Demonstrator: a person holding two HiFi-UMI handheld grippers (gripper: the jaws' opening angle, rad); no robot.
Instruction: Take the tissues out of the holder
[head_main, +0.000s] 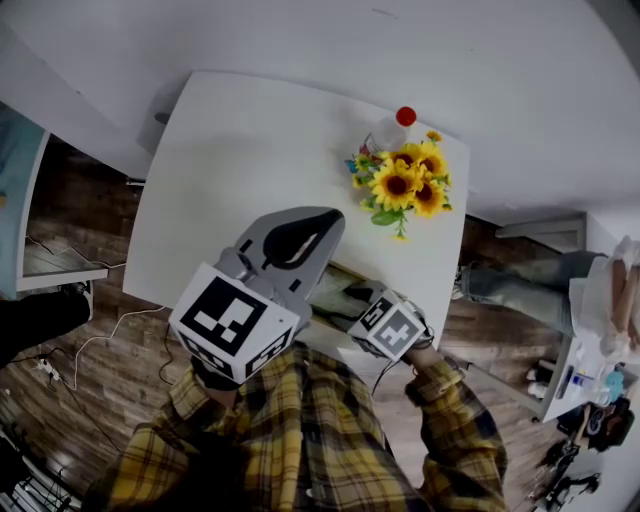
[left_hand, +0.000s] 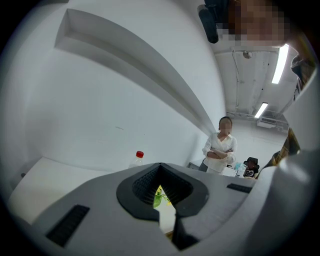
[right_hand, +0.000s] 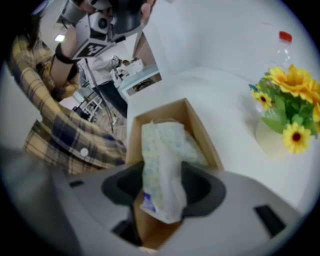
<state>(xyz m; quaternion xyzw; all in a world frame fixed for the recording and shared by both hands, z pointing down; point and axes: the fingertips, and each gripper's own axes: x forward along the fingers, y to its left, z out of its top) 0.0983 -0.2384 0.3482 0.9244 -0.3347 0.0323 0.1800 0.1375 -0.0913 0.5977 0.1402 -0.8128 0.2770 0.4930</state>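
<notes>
Tissues (right_hand: 160, 145) sit gripped in the right tongs (right_hand: 160, 186), the pack reaching toward twelve o'clock into the wooden holder (right_hand: 204, 135). The left tongs (left_hand: 161, 182) are clenched on nothing.

We see a white table (head_main: 250, 150) over a dark brown plank floor (head_main: 90, 210). The sunflowers (head_main: 405, 182) are yellow with dark centres and green leaves. The bottle (head_main: 385, 132) is clear, its cap (head_main: 405, 116) red. The shirt (head_main: 300, 440) is yellow-and-dark plaid. We find the left gripper (head_main: 335, 215) and right gripper (right_hand: 160, 192) grey with black pads (right_hand: 202, 187), and each cube (head_main: 235, 320) patterned in black and white squares. The holder (right_hand: 202, 132) is tan. The tissues (right_hand: 160, 160) are white with a faint pale print and a blue mark.
</notes>
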